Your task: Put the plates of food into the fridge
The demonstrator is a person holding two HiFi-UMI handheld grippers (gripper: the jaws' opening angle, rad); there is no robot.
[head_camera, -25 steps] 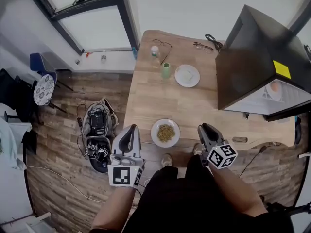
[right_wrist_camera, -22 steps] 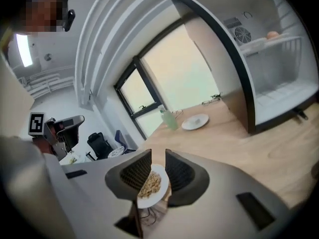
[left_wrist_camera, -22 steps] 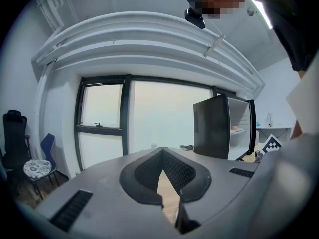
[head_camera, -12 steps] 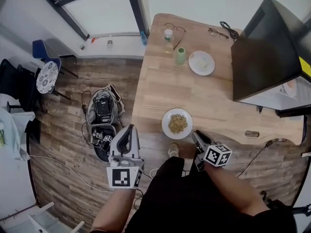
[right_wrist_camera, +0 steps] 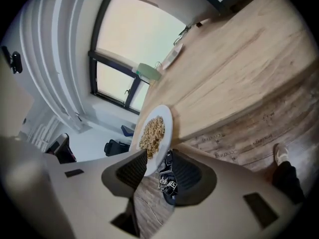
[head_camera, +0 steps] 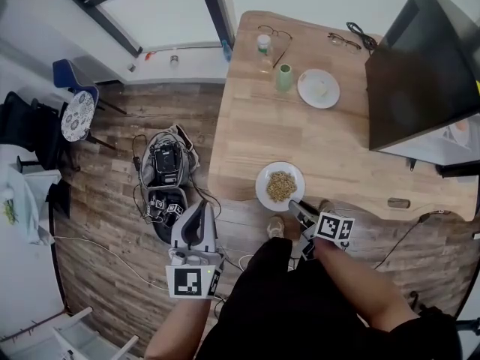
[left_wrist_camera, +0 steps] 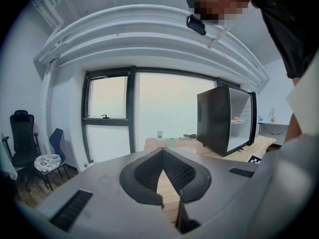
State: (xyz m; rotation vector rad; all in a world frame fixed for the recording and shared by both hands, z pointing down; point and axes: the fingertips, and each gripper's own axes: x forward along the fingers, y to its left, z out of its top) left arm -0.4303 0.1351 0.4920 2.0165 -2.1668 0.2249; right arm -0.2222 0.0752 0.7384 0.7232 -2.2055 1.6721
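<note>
The only print I can make out is the black-and-white square pattern on the cube of each gripper; there are no words I can read on the black fridge point(head_camera: 412, 73) or on anything on the table point(head_camera: 247, 126). The plate of grains point(head_camera: 260, 187) sits at the near edge of the wooden table, its near rim poking out past the edge. The right gripper point(head_camera: 295, 208) comes at it from below and from the person's side, tilted over, with that rim slotted between its jaws. In the right gripper view the plate point(right_wrist_camera: 167, 129) lies against one pad while a clear gap separates it from the other. The right gripper point(right_wrist_camera: 158, 159) has just been opening its jaws, so they stand wide around the rim without clamping it. The left gripper point(head_camera: 201, 207) hangs over the floor to the left of the table, well apart from the plate. In its own view the left gripper point(left_wrist_camera: 163, 152) has its fingertips together and nothing between them, and it looks level across the room towards the window and the fridge point(left_wrist_camera: 214, 118). The fridge stands at the far right of the table with its door open. A second plate point(head_camera: 304, 96) with something pale on it lies farther back on the table, near a green cup point(head_camera: 284, 77), a small bottle point(head_camera: 263, 47) and two pairs of glasses point(head_camera: 274, 36). An open bag point(head_camera: 166, 178) of gear lies on the floor beside the table.
</note>
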